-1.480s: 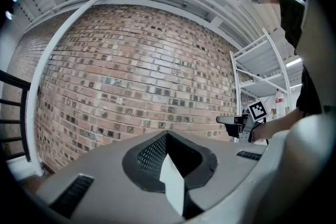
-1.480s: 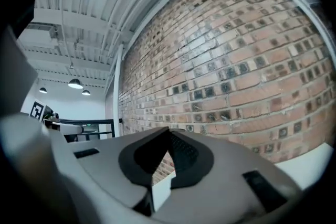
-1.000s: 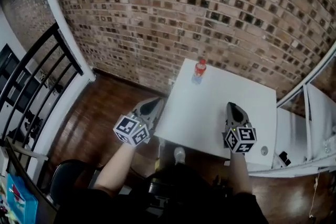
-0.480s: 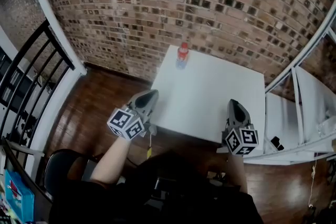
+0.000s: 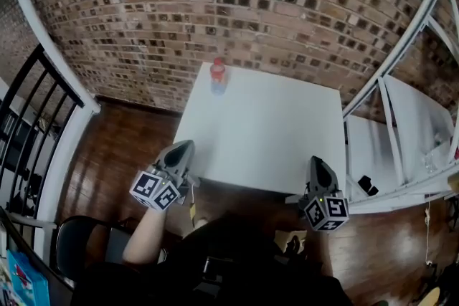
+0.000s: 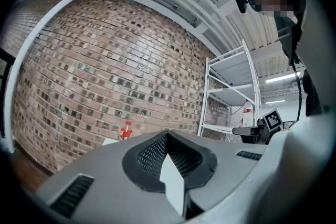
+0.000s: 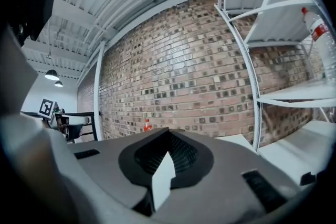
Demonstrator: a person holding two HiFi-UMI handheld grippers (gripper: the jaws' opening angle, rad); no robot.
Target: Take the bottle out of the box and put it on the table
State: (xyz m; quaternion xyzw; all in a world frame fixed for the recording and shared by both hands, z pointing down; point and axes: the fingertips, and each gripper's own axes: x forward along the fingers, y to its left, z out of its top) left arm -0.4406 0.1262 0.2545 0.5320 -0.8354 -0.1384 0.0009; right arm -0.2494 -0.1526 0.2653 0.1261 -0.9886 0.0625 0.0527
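— Where is the danger?
— My left fingers (image 5: 179, 154), at 7 o'clock, are closed on nothing. The bottle (image 5: 218, 75) stands at the surface's (image 5: 265, 132) 11 o'clock corner, near the edge; a careless nudge could tip it off. My right fingers (image 5: 318, 172), at 5 o'clock, are closed and empty too.

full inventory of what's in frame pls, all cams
bottle: 1, pale with red cap, upright on the table's far left corner
table: 1, white, against the wall
brick wall: 1, red-brown, behind the table
shelf unit: 1, white, right of the table
shelf bottle: 1, clear with red label, on an upper shelf
railing: 1, black, left
chair: 1, black, lower left
floor: dark wood
left claw: grey, shut, empty, by the table's near left corner
right claw: grey, shut, empty, at the table's near right edge
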